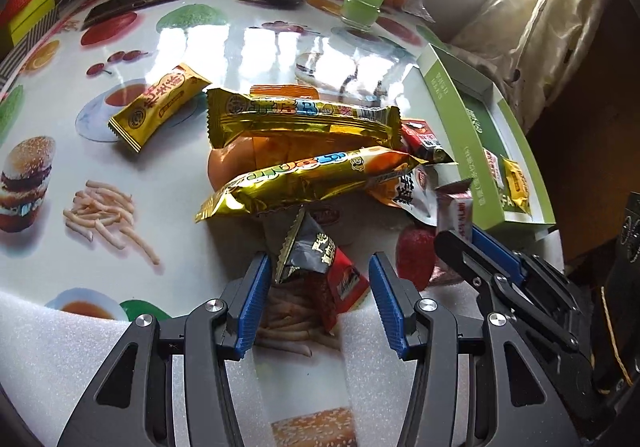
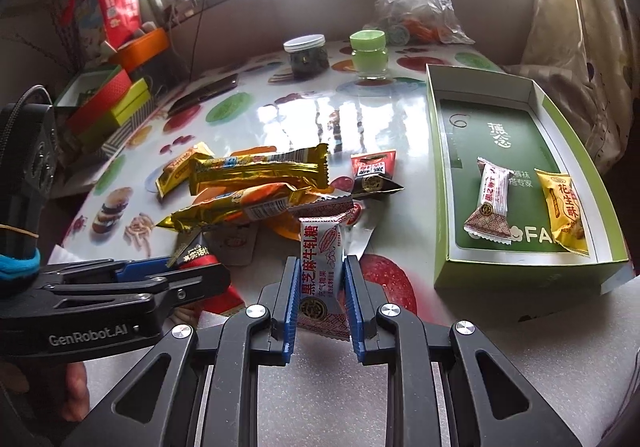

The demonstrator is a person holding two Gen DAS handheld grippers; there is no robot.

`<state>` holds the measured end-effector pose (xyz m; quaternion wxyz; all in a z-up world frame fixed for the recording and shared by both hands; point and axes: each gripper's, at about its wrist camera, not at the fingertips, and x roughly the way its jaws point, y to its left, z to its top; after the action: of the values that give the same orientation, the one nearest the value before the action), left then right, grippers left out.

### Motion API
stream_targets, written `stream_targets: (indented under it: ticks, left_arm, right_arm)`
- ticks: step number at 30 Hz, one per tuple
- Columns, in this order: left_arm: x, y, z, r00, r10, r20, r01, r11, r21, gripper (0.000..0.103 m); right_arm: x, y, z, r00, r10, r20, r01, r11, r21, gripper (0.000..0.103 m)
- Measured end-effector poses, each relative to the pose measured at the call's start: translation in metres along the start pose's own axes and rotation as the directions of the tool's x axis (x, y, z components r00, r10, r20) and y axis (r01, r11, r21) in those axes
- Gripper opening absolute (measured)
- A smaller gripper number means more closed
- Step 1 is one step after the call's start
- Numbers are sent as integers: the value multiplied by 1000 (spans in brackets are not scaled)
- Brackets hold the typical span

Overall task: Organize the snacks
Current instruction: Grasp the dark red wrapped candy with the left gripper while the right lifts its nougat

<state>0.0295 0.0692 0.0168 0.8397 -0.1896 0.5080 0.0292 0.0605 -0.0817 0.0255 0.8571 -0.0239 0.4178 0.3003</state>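
My right gripper [image 2: 322,267] is shut on a white-and-red candy packet [image 2: 320,243], held upright just above the table's near edge. The left wrist view shows that gripper [image 1: 458,235] at the right, holding the same packet [image 1: 454,211]. My left gripper [image 1: 319,287] is open around a black-and-red snack packet [image 1: 308,255], and its blue pads stand clear of both sides. A pile of gold bars [image 1: 300,115] and other wrappers lies beyond. The green box [image 2: 520,271] at the right holds a white candy [image 2: 490,203] and a yellow candy [image 2: 564,211].
A separate yellow bar [image 1: 156,107] lies left of the pile. At the back stand a dark jar [image 2: 306,57], a green jar [image 2: 368,51] and a plastic bag [image 2: 416,3]. Stacked coloured boxes [image 2: 108,103] sit far left. White foam padding [image 1: 60,343] lines the near edge.
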Motion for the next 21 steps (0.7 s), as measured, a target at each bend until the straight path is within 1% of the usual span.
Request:
stream_targets:
  ticks: [3, 5, 8, 9, 14, 16, 21]
  left_arm:
    - [1, -3, 1, 1000, 24, 6, -24, 1000, 10, 51]
    - [2, -4, 0, 999, 42, 9, -42, 999, 24, 41]
    - [2, -4, 0, 999, 52, 13, -52, 998, 31, 37]
    - [2, -3, 0, 998, 54, 13, -54, 998, 30, 33]
    - [-1, 0, 0, 998, 58, 35, -59, 998, 18, 30]
    - [-4, 2, 1, 997, 57, 51, -58, 998, 13, 26]
    - [-11, 8, 1, 995, 71, 77, -71, 997, -7, 24]
  right_arm:
    - [-1, -1, -1, 1000, -1, 2, 1, 1000, 4, 20]
    - [-2, -1, -1, 1000, -2, 3, 2, 1000, 6, 20]
    - [-3, -2, -2, 1000, -4, 7, 4, 1000, 9, 20]
    - [-3, -2, -2, 1000, -5, 7, 5, 1000, 10, 20]
    - [-3, -2, -2, 1000, -7, 7, 7, 1000, 11, 20]
    - [-4, -2, -2, 1000, -8, 7, 8, 1000, 11, 20]
    - [-4, -2, -2, 1000, -7, 9, 7, 1000, 9, 20]
